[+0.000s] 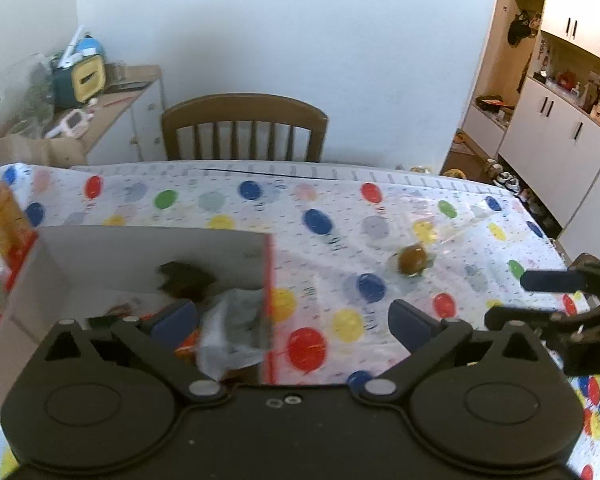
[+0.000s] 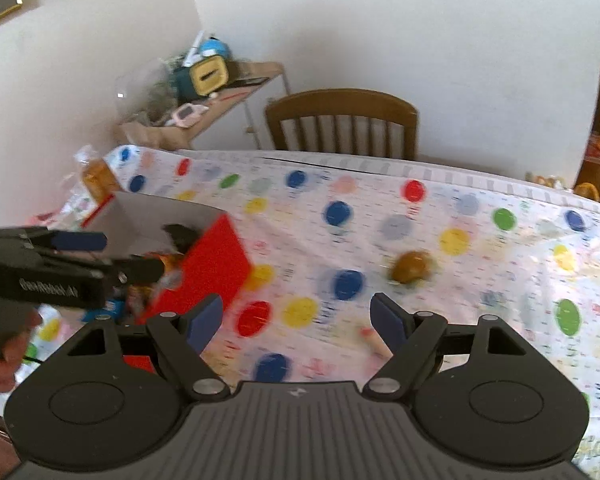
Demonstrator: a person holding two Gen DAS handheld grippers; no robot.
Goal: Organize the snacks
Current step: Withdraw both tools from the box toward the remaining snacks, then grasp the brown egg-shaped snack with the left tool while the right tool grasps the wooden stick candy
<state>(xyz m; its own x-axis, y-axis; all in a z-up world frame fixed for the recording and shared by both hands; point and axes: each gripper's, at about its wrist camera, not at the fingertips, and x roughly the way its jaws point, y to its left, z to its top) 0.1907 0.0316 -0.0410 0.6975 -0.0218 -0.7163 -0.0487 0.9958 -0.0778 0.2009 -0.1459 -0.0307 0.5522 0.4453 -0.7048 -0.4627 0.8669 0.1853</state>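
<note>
Both black two-finger grippers, left [image 1: 292, 320] and right [image 2: 296, 320], are being held released; a round brown wrapped snack [image 2: 412, 266] (blurred) is lying at one o'clock.

The left gripper [image 1: 292, 320] is hovering with its jaws spread wide, straddling the red-edged wall of the cardboard box [image 1: 100, 256] (snack packets are lying inside, blurred). A brown wrapped snack [image 1: 412, 260] is sitting on the polka-dot tablecloth [image 1: 340, 200]; the right gripper [image 1: 540, 300] is entering at right.

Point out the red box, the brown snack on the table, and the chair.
red box [image 2: 216, 256], right wrist view, its red side.
brown snack [image 1: 412, 259], left wrist view, its middle.
chair [image 1: 244, 105], left wrist view, top rail.
</note>
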